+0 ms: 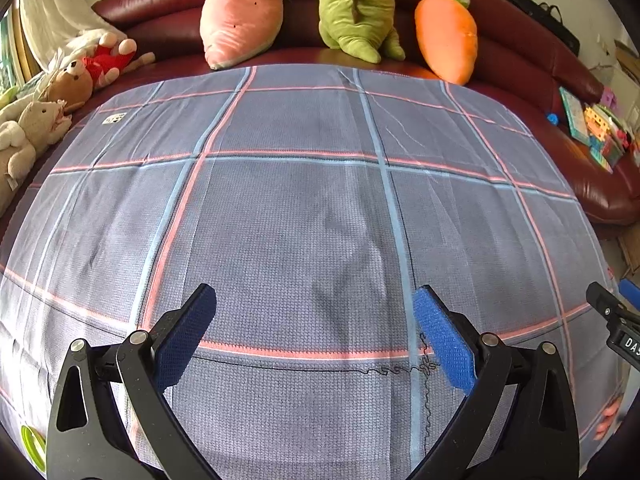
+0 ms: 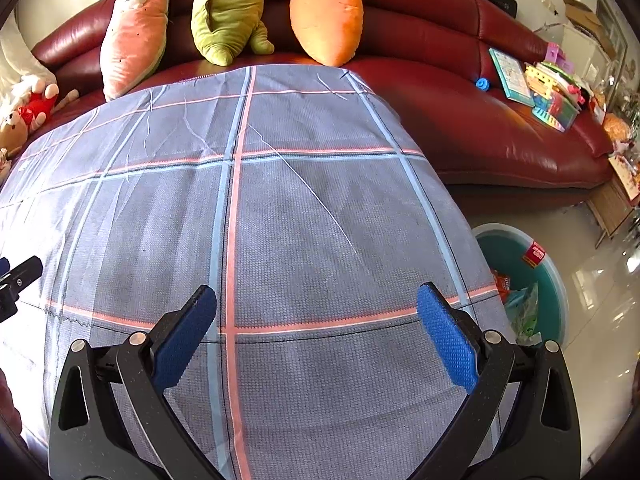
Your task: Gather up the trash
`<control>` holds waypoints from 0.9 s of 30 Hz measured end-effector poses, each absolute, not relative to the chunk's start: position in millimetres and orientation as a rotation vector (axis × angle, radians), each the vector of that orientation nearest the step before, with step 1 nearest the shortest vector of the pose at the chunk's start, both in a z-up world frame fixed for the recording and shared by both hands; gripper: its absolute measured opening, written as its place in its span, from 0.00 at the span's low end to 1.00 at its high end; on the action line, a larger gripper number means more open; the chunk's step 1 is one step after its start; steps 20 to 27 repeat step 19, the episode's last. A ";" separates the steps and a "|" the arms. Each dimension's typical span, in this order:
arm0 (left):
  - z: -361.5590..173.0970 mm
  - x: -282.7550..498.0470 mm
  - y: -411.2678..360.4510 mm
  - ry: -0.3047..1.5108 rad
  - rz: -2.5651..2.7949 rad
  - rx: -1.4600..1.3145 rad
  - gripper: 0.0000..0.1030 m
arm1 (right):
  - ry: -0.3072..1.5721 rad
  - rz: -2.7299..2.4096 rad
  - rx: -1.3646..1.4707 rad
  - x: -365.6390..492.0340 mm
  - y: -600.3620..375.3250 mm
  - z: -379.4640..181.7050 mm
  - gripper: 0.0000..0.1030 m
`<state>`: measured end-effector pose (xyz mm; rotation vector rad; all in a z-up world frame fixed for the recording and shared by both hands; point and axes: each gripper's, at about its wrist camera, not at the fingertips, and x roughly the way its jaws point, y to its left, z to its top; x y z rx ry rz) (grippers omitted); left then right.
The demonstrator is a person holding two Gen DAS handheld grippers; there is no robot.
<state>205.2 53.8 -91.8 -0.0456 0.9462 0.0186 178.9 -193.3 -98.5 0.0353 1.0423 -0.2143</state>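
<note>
My left gripper (image 1: 316, 300) hangs open over a table covered by a grey-blue checked cloth (image 1: 300, 200), with nothing between its blue pads. My right gripper (image 2: 316, 300) is open too, over the right part of the same cloth (image 2: 280, 220). A teal bin (image 2: 554, 304) stands on the floor beside the table's right edge; a red wrapper (image 2: 534, 254) and green and red packaging (image 2: 524, 312) lie inside it. No loose trash shows on the cloth. The right gripper's tip (image 1: 608, 308) shows at the right edge of the left wrist view, and the left gripper's tip (image 2: 20, 276) at the left of the right view.
A dark red sofa (image 2: 460, 120) curves behind the table, carrying a pink carrot plush (image 1: 240, 12), a green plush (image 1: 356, 8), an orange carrot plush (image 1: 446, 36), bear and rabbit toys (image 1: 48, 112), and books and toys (image 2: 548, 88). A green round thing (image 1: 32, 446) peeks in at the lower left.
</note>
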 end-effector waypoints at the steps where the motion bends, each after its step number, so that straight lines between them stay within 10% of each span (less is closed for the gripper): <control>1: -91.4 204.8 53.0 0.944 0.016 -0.046 0.96 | 1.040 -0.214 0.035 178.8 -193.2 -97.6 0.93; 27: -91.8 204.1 50.4 0.933 0.022 -0.037 0.96 | 1.027 -0.217 0.033 175.6 -191.6 -94.0 0.93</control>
